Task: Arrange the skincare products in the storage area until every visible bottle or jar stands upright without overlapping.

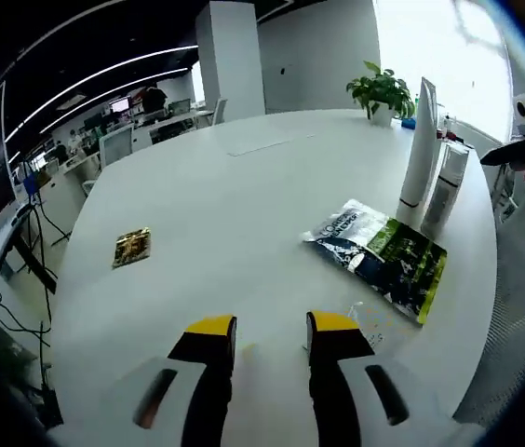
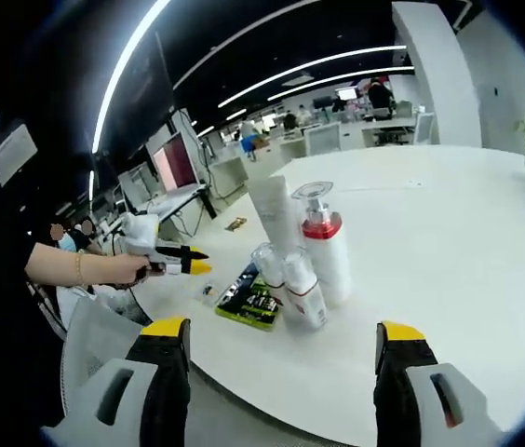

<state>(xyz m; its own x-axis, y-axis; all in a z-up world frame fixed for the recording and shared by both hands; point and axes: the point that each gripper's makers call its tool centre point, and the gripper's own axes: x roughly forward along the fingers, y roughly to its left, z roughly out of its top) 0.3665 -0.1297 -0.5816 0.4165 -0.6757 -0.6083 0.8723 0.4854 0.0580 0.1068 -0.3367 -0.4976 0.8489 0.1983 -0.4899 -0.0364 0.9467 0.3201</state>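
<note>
Skincare items on white desk [image 1: 244,214], both your grippers empty.
Your left gripper [image 1: 272,335]: jaws apart above the near desk edge. Your right gripper [image 2: 281,340]: jaws wide apart. Tall white tube [image 1: 420,149] and pump bottle [image 1: 444,186] stand upright at far right; green-black sachet [image 1: 383,251] lies flat just beside them; small card [image 1: 132,247] lies well apart, left; potted plant [image 1: 382,93] far.
</note>
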